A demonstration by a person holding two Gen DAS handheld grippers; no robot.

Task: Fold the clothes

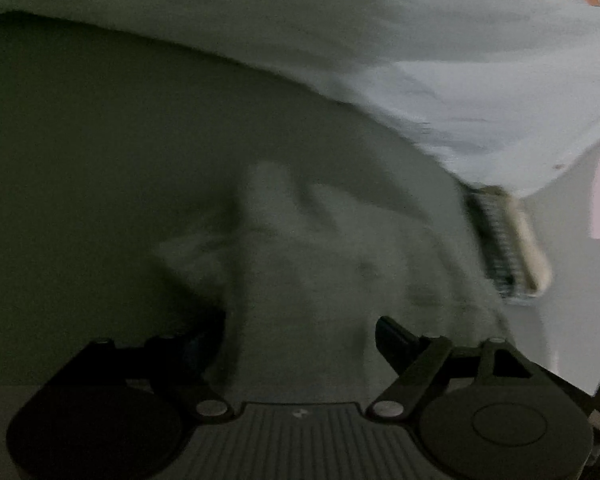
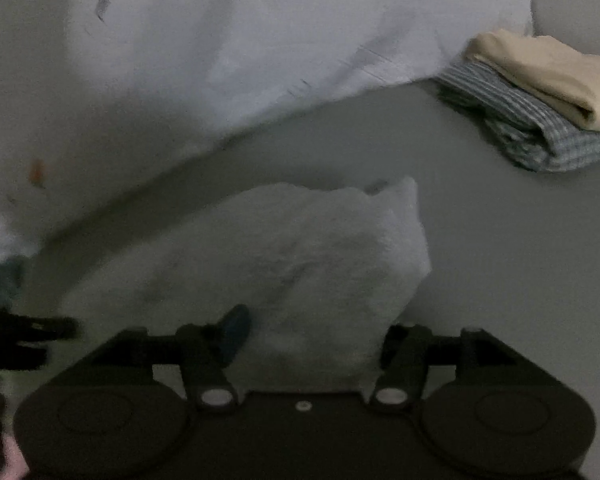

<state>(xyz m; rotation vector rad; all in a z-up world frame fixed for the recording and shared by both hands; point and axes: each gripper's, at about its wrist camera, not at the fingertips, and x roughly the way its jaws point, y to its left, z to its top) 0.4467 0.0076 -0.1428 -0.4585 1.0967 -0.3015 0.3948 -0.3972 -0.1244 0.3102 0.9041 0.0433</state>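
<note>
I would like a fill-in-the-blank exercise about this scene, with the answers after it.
1. The cream garment lies on top of the ____ one.
2. That folded pile sits at the ____ side of the right wrist view.
3. The white fluffy cloth lies between the fingers of the right claw, whose jaws stand ____.
4. Behind the cloth lies a large white ____.

Answers: striped; right; open; pillow

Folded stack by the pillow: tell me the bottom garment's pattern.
Blue-grey and white stripes on the bottom garment, clearest in the right wrist view.
</note>
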